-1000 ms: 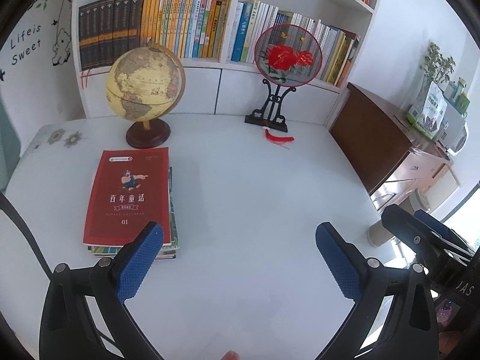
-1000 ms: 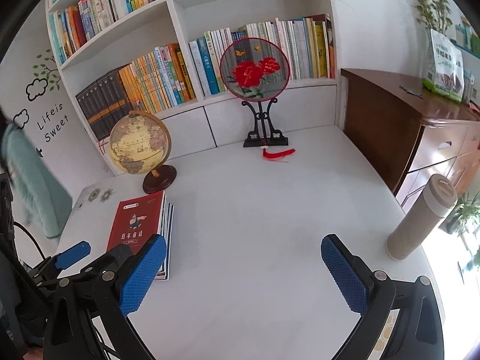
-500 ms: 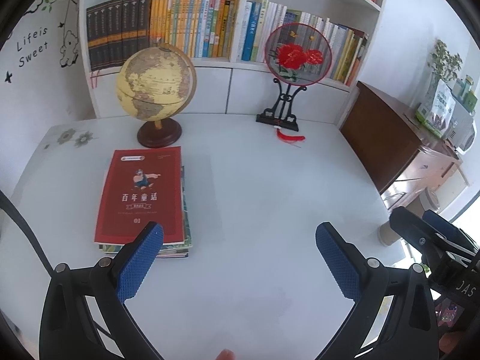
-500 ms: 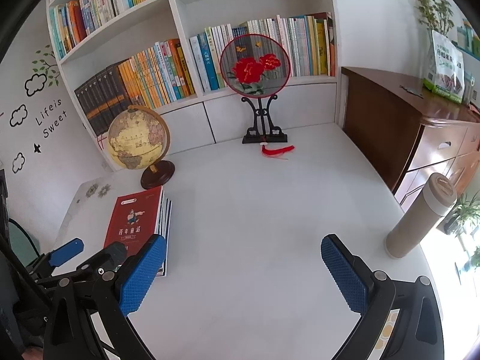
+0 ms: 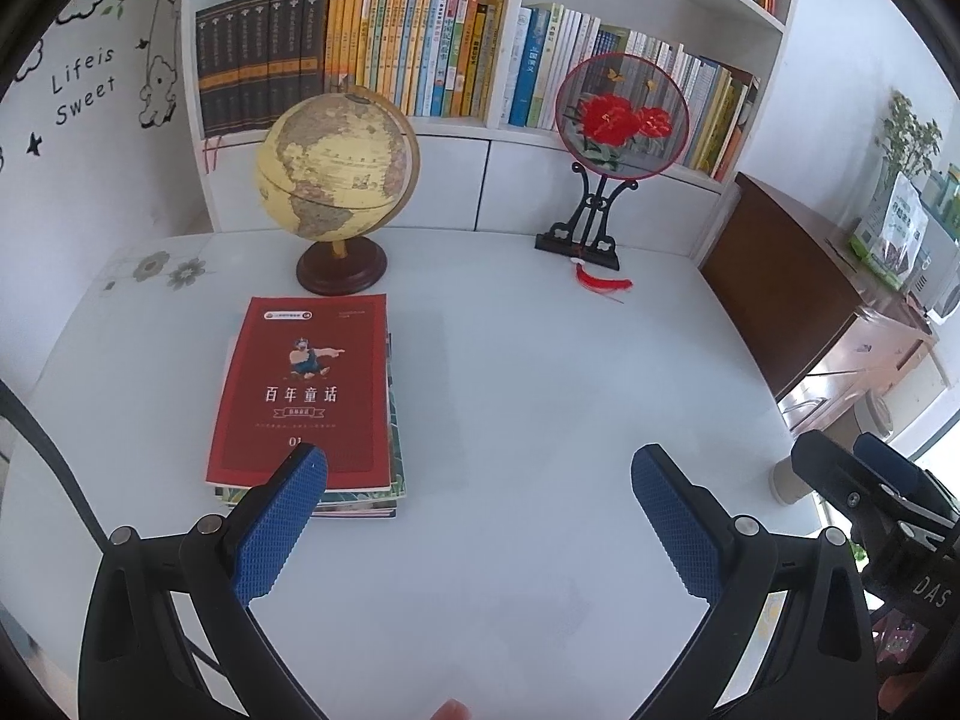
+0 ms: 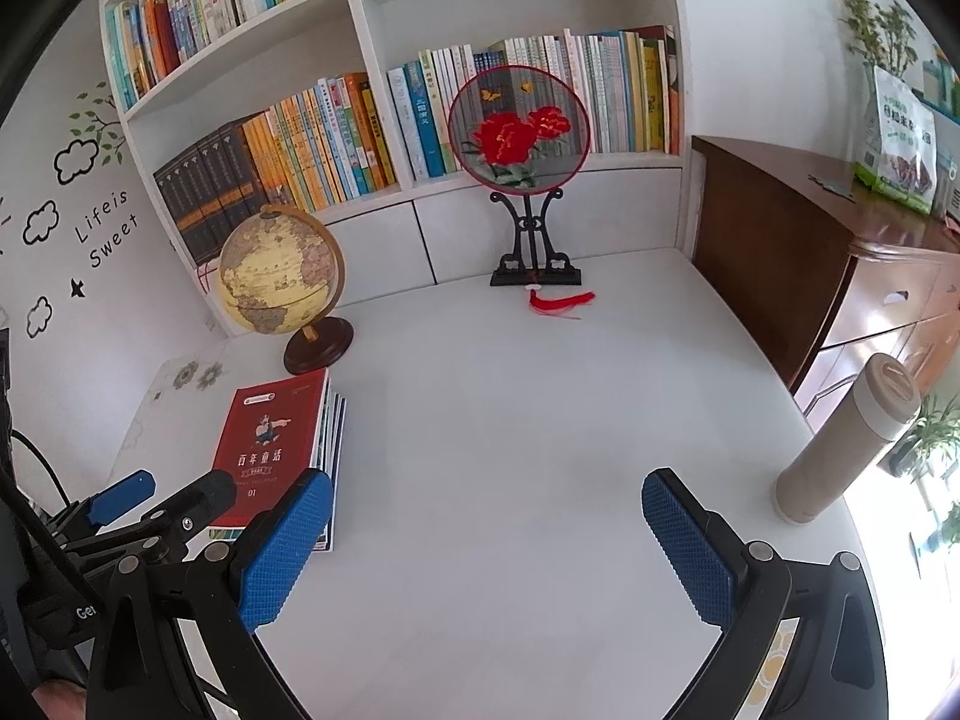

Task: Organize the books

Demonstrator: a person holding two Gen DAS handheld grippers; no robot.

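Left wrist view: your bookcase holds upright rows of books. The red book tops a flat stack on the table, just ahead of your left gripper, fingers wide apart, empty; right gripper likewise.

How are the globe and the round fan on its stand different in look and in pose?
The globe is a yellowish-brown ball; the fan is a flat disc with red flowers. The globe sits tilted on a round brown base; the fan stands upright on a black stand. The globe is just behind the book stack; the fan stands further right, with a red tassel at its foot. Both stand at the back of the white table, before the shelf.
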